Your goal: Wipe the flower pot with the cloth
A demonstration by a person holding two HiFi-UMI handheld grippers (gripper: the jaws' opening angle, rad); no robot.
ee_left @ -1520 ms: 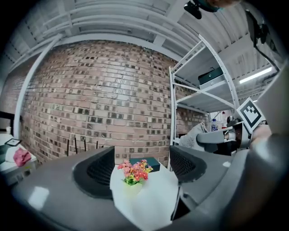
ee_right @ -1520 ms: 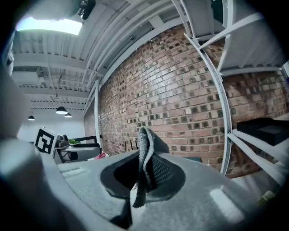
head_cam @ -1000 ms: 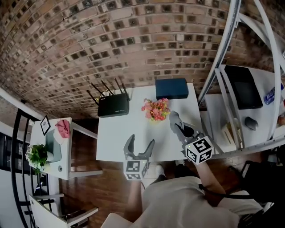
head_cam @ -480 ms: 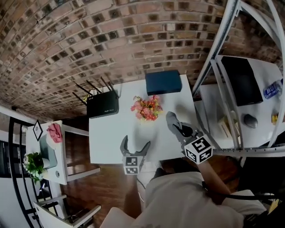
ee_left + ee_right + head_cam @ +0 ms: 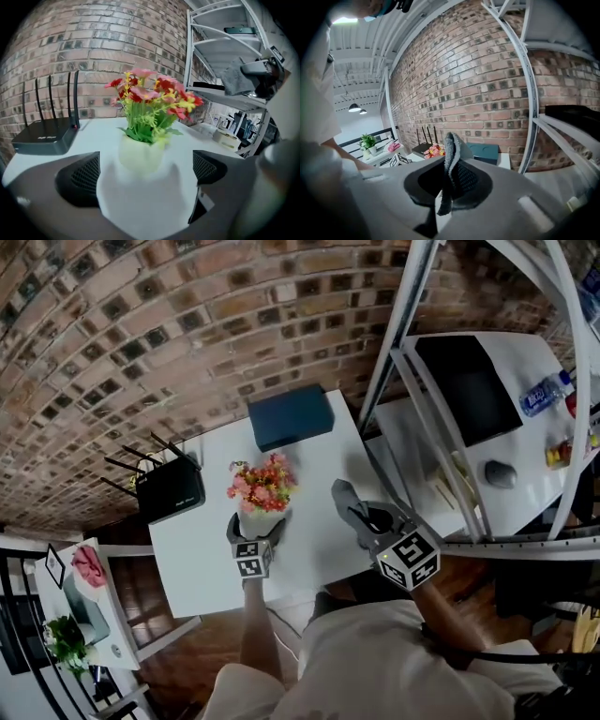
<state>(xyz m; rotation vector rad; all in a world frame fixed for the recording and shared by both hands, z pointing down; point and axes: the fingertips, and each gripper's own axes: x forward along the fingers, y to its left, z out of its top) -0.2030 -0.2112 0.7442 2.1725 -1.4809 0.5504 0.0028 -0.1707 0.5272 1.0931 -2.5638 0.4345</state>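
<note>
Flower pot [image 5: 140, 157] sits untouched at twelve o'clock between the jaws of the left claw [image 5: 146, 180], which have just been opening wide. The right claw [image 5: 450, 176] pinches the cloth [image 5: 453, 143]. An off-centre squeeze could topple the pot.

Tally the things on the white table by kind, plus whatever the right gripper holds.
flower pot: 1
router: 1
blue box: 1
cloth, clamped in the right gripper: 1
Total: 4
</note>
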